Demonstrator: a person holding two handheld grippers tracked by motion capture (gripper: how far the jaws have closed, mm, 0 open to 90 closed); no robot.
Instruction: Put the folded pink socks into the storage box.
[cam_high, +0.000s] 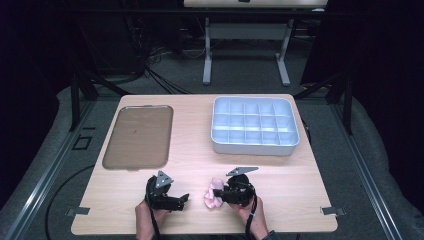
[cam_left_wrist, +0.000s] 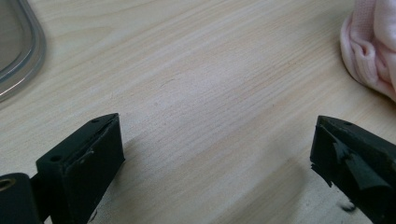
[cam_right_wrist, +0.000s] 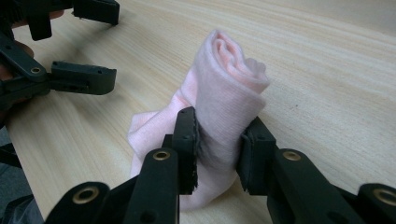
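- High view: a rolled pale pink cloth (cam_high: 212, 193) is seen on the light wooden table (cam_high: 300, 200), near the near edge and slightly right of centre.
- The roll is gripped by the right gripper (cam_high: 218, 195), whose jaws are pressed against its sides; in the right gripper view the cloth (cam_right_wrist: 224, 100) is pinched between the two black pads (cam_right_wrist: 189, 140), with one end sticking up beyond them.
- The left gripper (cam_high: 183, 200) is held just left of the cloth, apart from it; its jaws are spread wide with nothing between them.
- A flat brown metal tray (cam_high: 138, 136) lies at the far left.
- A pale blue plastic box divided into compartments (cam_high: 254, 125) stands at the far right.
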